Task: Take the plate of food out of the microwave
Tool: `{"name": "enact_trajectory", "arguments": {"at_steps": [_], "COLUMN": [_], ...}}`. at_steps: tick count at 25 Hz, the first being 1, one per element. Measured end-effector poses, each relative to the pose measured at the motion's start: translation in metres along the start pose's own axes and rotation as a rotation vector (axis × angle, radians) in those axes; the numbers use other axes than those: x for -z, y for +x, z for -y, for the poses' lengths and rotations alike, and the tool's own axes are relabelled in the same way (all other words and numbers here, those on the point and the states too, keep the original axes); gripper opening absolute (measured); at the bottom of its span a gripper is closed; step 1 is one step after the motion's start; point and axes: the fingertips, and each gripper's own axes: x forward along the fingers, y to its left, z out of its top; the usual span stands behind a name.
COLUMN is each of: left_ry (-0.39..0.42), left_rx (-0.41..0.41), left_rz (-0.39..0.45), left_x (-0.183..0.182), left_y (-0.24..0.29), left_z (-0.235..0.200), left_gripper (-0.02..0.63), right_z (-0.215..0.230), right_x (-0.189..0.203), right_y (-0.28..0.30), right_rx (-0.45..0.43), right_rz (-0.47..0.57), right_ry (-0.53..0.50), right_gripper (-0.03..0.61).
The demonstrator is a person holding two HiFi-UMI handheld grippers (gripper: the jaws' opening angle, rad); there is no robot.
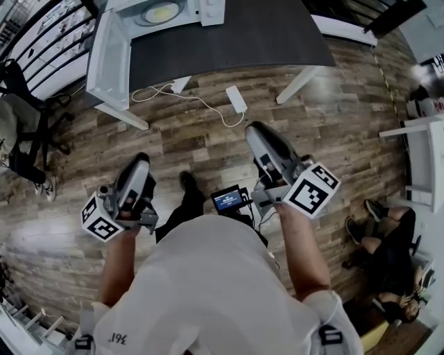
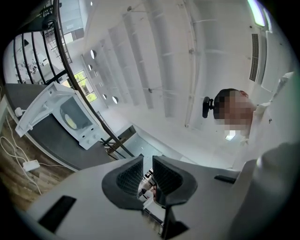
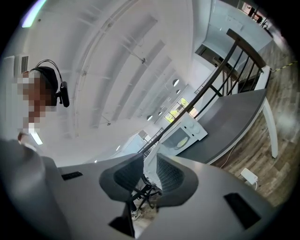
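A white microwave (image 1: 182,10) stands on the dark table (image 1: 263,35) at the far side, its door (image 1: 109,59) swung wide open. Inside it lies a plate of yellow food (image 1: 161,12). I stand well back from it. My left gripper (image 1: 139,163) and right gripper (image 1: 258,132) are held over the wood floor, far short of the table. In the left gripper view the jaws (image 2: 147,171) point upward, a narrow gap apart, holding nothing; the microwave (image 2: 65,117) shows far left. The right gripper's jaws (image 3: 150,171) stand likewise, with the plate (image 3: 182,142) far beyond.
A white power adapter (image 1: 236,99) and its cable lie on the floor by the table legs. An office chair (image 1: 21,118) stands at the left. A person (image 1: 388,249) sits at the right near a white shelf (image 1: 423,159).
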Motion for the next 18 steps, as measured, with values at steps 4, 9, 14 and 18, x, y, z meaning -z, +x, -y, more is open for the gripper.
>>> {"name": "enact_trajectory", "arguments": {"at_steps": [4,9,14,18], "left_ry": [-0.002,-0.002,0.000,0.004], "left_rx": [-0.002,-0.008,-0.025,-0.038], "left_rz": [-0.034,-0.071,-0.086,-0.095], "left_x": [-0.028,-0.052,-0.073,-0.084], "left_y": [0.007,0.007,0.001,-0.003], "left_z": [-0.034,-0.066,-0.094,-0.111], "left_gripper": [0.044,0.044,0.044,0.045], "right_z": [0.003,0.005,0.003,0.002], "right_x": [-0.001,-0.001,0.006,0.014], "right_y": [0.038,0.080,0.120,0.144], "right_rx": [0.037,0.065,0.091,0.117], "right_rz": [0.006,0.009,0.008,0.002], "right_ry": [0.010,0.007,0.014,0.016], "right_gripper": [0.069,0.069,0.069,0.069]}}
